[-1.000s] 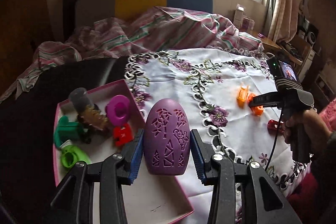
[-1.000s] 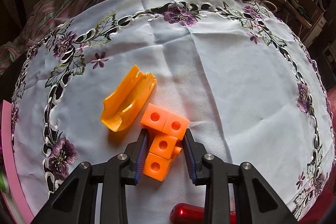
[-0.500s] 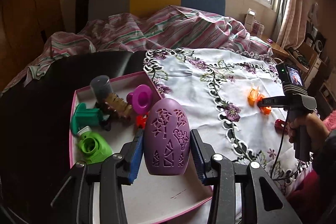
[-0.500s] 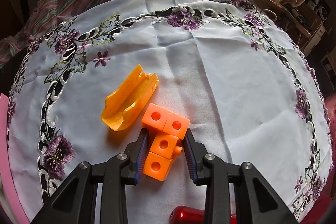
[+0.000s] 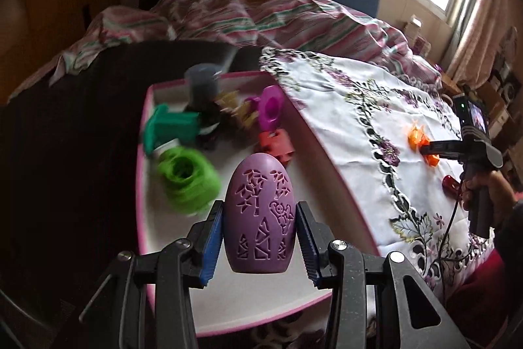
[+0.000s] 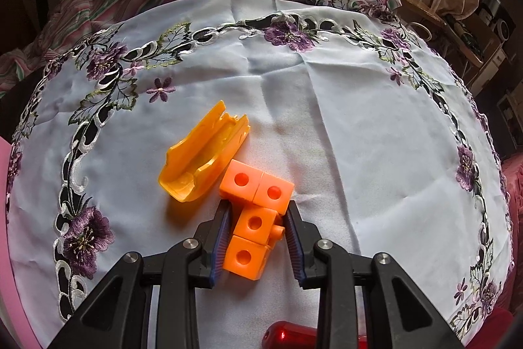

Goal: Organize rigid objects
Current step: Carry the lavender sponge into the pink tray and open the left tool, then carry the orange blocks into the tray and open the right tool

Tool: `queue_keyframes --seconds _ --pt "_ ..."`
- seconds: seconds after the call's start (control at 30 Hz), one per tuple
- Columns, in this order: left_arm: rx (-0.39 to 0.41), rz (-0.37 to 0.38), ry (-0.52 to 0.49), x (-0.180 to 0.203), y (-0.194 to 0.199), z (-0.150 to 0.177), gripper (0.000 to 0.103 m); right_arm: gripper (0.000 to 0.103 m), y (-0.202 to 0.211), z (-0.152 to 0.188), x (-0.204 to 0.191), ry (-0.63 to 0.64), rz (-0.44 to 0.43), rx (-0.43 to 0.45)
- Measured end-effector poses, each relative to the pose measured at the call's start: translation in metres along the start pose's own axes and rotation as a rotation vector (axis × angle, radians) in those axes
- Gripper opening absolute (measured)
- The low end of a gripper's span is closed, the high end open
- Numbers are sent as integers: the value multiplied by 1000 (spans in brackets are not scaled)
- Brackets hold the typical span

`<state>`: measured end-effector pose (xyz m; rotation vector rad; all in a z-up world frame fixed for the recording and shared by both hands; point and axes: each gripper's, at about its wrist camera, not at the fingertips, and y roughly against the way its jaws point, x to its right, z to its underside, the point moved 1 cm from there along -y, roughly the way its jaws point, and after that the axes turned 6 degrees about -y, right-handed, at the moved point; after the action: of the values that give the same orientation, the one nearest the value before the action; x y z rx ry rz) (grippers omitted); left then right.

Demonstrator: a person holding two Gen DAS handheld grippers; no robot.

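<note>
- Holding the purple egg (image 5: 260,215) by its flanks, the left gripper (image 5: 260,237) has its pads tight on the widest part, over the pink tray (image 5: 330,152) of toys.
- Looks like hollow, stiff plastic, probably light. Smooth curved sides could slip, so gripping at the belly makes sense.
- Right gripper (image 6: 255,234) straddles the orange blocks (image 6: 255,211) on the cloth (image 6: 359,120), fingers narrow around the stem. The left pad touches, but I can't tell if the right one does.
- Blocks seem rigid and light, and their flat faces give an easy hold.

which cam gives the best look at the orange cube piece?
Right wrist. The orange cube piece fills the centre, sharp, holes visible, sitting between the right gripper pads on the white cloth. Left wrist shows it only as a small orange speck at that gripper's tip, partly hidden.
</note>
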<state>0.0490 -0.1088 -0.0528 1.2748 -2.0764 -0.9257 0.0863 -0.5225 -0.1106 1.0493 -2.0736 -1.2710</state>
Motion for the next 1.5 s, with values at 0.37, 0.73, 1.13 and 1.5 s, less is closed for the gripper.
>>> queue_keyframes --seconds 0.37,0.73,1.13,1.5 --pt "-69 23 120 -47 -5 26 43 31 0 0 -2 13 7 -3" --pt "-67 -77 59 -48 -19 22 44 31 1 0 -3 28 13 -4" --pt "6 -163 -14 -40 -2 19 49 30 3 -3 -1 -1 -14 -17" --pt "34 -188 -2 -38 13 16 52 29 38 -11 6 -94 -137 138"
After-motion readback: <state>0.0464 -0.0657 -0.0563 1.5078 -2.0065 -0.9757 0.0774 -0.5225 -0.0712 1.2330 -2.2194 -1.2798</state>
